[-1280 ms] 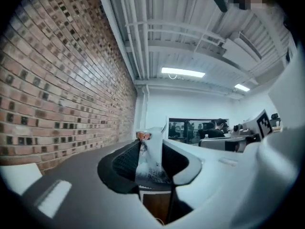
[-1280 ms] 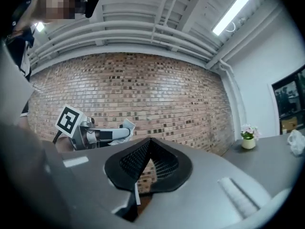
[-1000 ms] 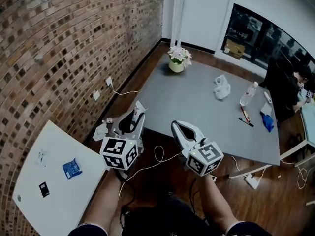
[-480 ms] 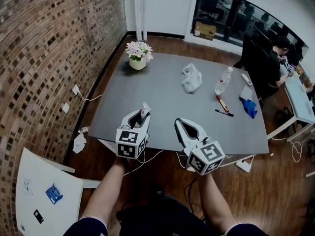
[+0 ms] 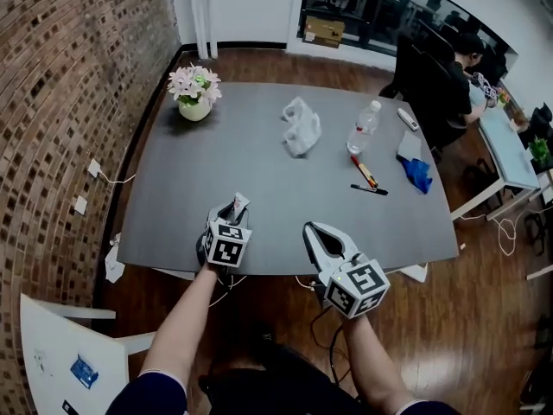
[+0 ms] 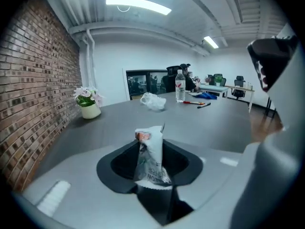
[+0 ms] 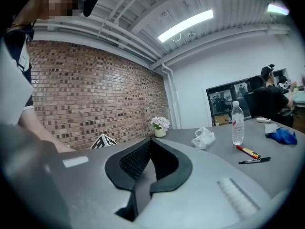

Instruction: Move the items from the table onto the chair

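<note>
Left gripper (image 5: 234, 212) jaws opening, white packet (image 6: 150, 154) still pinched upright between them, above near edge of table (image 5: 259, 180), right gripper (image 5: 318, 232) clenched, empty, plastic bag (image 5: 300, 128), bottle (image 5: 364, 128), pens (image 5: 367, 176) farther back, chair (image 5: 47, 353) lower left.

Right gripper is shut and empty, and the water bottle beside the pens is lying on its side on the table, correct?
Not quite. The water bottle stands upright, cap up, not on its side; the right gripper view shows it plainly. The rest holds: the right gripper is shut and empty, and the bottle is on the table beside the pens.
</note>
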The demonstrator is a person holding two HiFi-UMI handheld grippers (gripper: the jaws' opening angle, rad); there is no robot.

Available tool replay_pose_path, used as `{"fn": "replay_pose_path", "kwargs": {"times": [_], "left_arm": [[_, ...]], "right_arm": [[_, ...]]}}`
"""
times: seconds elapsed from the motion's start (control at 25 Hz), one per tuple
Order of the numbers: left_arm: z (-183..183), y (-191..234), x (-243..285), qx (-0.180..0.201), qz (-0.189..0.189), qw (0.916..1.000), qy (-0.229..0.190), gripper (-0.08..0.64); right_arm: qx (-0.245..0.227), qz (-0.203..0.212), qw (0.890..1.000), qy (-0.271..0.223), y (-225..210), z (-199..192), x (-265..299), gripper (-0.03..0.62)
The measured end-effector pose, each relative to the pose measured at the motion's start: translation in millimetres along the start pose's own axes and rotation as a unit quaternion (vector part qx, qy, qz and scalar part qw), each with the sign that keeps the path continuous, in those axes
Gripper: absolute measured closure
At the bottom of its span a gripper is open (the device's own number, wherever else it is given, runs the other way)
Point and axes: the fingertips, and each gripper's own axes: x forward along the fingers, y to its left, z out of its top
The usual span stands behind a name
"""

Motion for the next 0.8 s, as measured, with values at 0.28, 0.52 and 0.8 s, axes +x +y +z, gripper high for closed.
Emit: {"fn": "replay_pose_path", "kwargs": {"times": [0.28,0.52,0.8], "left_arm": [[-25.2,-19.7,31.4,-0.003,-0.038,0.9978,0.055,0.326],[-33.1,-19.5,34.1,-0.015,-0.038,0.9978,0.052,0.179],[10.2,-2.6,-18.8,-0.031,-0.001,0.9989,-0.034,0.246]], "right_arm": [[0.01,-0.016,1.0,0.009,-16.3,-10.6,-2.2,0.591],[0.011,-0.005,1.0,0.007,-12.1,-10.1,1.3,0.591],[0.004,0.024,1.0,-0.005,5.6,0.0,5.7,0.591]]}}
